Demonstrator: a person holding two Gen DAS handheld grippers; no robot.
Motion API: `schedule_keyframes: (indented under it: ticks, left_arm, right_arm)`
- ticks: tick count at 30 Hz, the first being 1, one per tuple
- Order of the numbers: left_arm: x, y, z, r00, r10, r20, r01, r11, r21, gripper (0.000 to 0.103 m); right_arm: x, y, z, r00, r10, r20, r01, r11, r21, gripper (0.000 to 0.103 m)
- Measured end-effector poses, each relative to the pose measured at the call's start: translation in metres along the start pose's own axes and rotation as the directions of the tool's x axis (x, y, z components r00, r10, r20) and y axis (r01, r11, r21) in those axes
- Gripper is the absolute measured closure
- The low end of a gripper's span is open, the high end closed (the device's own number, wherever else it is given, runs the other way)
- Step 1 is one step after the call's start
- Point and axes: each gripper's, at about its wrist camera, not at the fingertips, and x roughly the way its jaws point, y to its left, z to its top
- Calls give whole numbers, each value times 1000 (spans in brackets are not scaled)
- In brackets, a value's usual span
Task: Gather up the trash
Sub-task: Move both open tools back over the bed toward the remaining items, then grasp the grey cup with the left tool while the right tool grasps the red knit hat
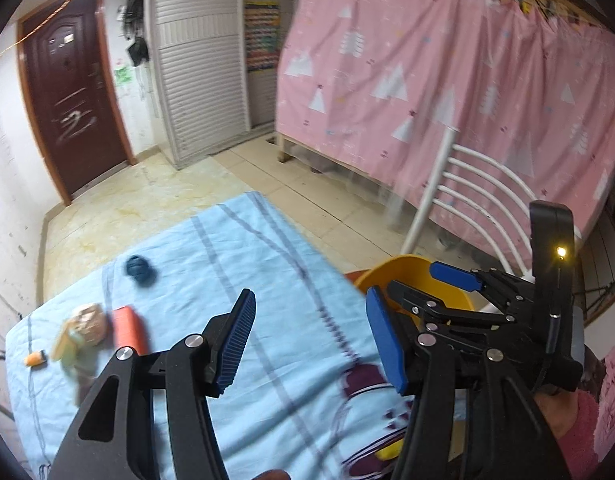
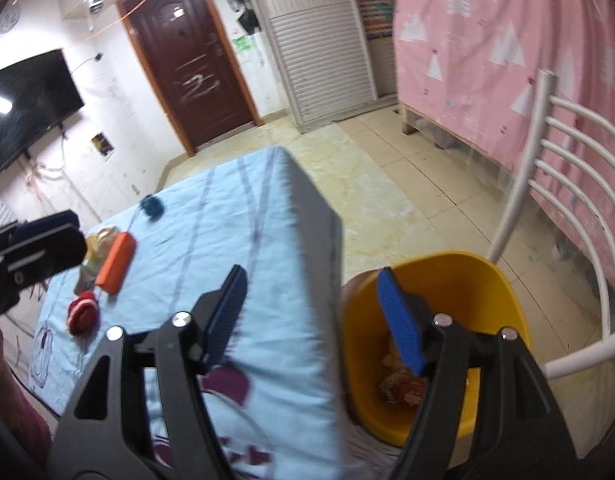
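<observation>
The trash sits at the left of both views, on the blue cloth [image 2: 235,216]: an orange block [image 2: 116,258], a crumpled wrapper [image 1: 85,322], a dark blue ball [image 1: 140,270], a red round thing [image 2: 82,312] and a tiny orange bit [image 1: 35,359]. The yellow bin [image 2: 487,280] is at the lower right with some scraps inside. The left gripper [image 1: 311,342] is wide open and holds nothing. The right gripper [image 2: 313,316] is wide open and empty too. The small bits could slip out, and the two grippers could bump because they are near.
</observation>
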Motion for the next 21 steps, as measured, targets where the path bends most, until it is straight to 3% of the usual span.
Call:
schedule_keyframes:
  ticks: [11, 21]
  left_arm:
    - [-27, 85, -24, 996, 86, 25, -83, 992, -90, 53]
    - [-31, 165, -57, 984, 177, -22, -178, 968, -175, 53]
  right_arm:
    - [26, 89, -4, 994, 88, -60, -95, 987, -126, 37]
    - [41, 155, -11, 982, 151, -111, -173, 959, -225, 37]
